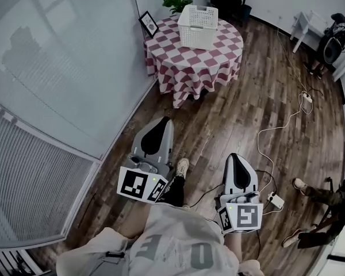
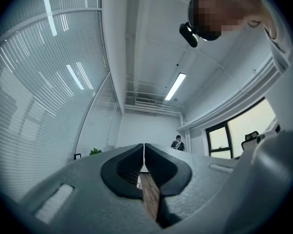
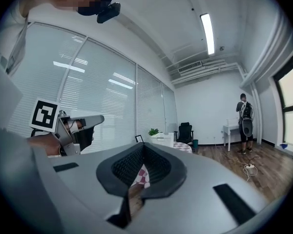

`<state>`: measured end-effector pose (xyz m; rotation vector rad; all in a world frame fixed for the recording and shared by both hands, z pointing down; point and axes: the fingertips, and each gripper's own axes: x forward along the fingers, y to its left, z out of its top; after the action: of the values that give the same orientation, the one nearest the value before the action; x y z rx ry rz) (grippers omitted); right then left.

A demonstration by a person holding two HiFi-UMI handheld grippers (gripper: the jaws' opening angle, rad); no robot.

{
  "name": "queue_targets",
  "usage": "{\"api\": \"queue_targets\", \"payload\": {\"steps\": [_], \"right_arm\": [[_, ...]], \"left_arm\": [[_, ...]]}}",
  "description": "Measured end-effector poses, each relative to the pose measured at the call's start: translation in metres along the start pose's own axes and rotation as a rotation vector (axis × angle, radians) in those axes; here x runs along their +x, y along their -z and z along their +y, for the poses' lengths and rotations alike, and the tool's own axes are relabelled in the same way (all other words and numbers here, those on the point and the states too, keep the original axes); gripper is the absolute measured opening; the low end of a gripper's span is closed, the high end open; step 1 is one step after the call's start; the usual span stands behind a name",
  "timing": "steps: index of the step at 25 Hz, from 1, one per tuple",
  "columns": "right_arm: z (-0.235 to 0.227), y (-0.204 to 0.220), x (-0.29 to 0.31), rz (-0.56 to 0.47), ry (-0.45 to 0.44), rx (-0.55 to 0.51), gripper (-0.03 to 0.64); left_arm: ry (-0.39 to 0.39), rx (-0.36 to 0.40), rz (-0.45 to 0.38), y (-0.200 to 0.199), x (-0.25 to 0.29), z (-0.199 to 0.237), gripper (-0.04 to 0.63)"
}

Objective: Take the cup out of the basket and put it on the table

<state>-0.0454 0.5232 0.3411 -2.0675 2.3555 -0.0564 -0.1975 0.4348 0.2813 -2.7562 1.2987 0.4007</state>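
Cup hidden from every view; white slotted basket (image 1: 198, 25) stands upright, mouth up, on the far checked table (image 1: 184, 62).
Both closed and empty, left gripper (image 1: 163, 121) and right gripper (image 1: 236, 157) hang near; basket well apart beyond them.

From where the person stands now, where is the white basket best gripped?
Probably its top rim on the near side, coming from above: the basket stands upright and open-topped on the checkered table, and its thin wall would fit between the jaws.

Left claw (image 1: 163, 121) and right claw (image 1: 234, 158) point forward side by side, jaws closed, empty.
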Motion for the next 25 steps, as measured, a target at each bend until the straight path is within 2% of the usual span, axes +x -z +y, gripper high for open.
{"api": "queue_targets", "payload": {"steps": [3, 6, 9, 15, 21, 25], "right_arm": [[-0.016, -0.005, 0.040, -0.001, 0.000, -0.020, 0.010], [-0.030, -0.007, 0.088, 0.014, -0.001, -0.021, 0.009], [-0.033, -0.011, 0.137, 0.031, -0.021, -0.033, 0.009], [-0.033, -0.013, 0.228, 0.063, -0.063, -0.039, 0.009], [-0.032, -0.018, 0.292, 0.059, -0.087, -0.053, 0.009], [-0.041, -0.016, 0.319, 0.062, -0.080, -0.037, 0.009]], "left_arm": [[-0.021, 0.021, -0.018, 0.008, 0.034, 0.028, 0.014], [-0.038, -0.001, -0.012, 0.019, 0.067, 0.056, 0.014], [-0.042, -0.023, 0.005, 0.030, 0.096, 0.085, 0.014], [-0.052, -0.034, -0.014, 0.033, 0.155, 0.142, 0.014], [-0.074, -0.022, 0.005, 0.044, 0.200, 0.188, 0.014], [-0.074, -0.013, 0.022, 0.053, 0.226, 0.201, 0.014]]}}
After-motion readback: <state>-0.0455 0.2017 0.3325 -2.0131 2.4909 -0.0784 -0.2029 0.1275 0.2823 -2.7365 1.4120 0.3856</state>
